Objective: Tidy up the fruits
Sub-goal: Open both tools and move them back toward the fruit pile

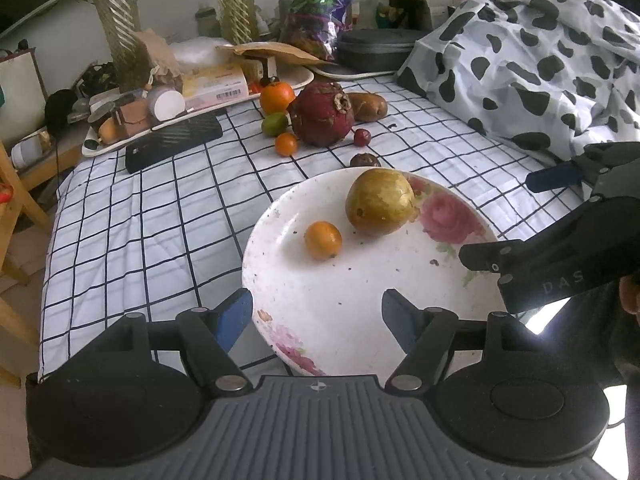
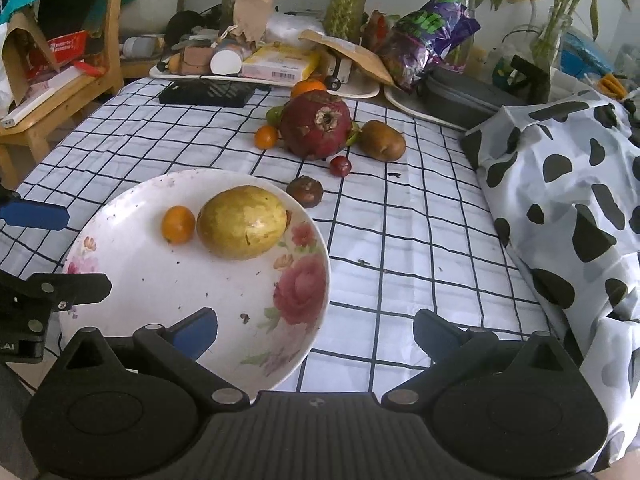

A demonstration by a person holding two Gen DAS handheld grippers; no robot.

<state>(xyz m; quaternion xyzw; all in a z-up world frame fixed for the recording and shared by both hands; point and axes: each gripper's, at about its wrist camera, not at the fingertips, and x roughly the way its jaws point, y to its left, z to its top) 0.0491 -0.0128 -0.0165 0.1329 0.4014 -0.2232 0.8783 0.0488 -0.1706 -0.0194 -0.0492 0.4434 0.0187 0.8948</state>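
A white flowered plate (image 1: 360, 320) (image 2: 168, 292) lies on the checked cloth and holds a yellow-green round fruit (image 1: 379, 201) (image 2: 242, 222) and a small orange (image 1: 323, 240) (image 2: 178, 224). Further back a big dark red fruit (image 1: 322, 114) (image 2: 316, 125) sits among an orange (image 1: 277, 96), a green lime (image 1: 274, 124), a small orange fruit (image 1: 286, 144) (image 2: 266, 136), a brown fruit (image 1: 370, 106) (image 2: 384, 140), a red berry (image 1: 362, 137) (image 2: 340, 165) and a dark brown fruit (image 2: 306, 191). My left gripper (image 1: 318, 322) hangs open over the plate's near rim. My right gripper (image 2: 316, 334) is open and empty beside the plate.
A cow-print cloth (image 1: 540, 60) (image 2: 568, 208) is heaped on the right. Trays of boxes, bags and vases (image 1: 200, 92) crowd the far edge, with a black basket (image 2: 208, 94) in front. A wooden chair (image 2: 60, 80) stands at the left.
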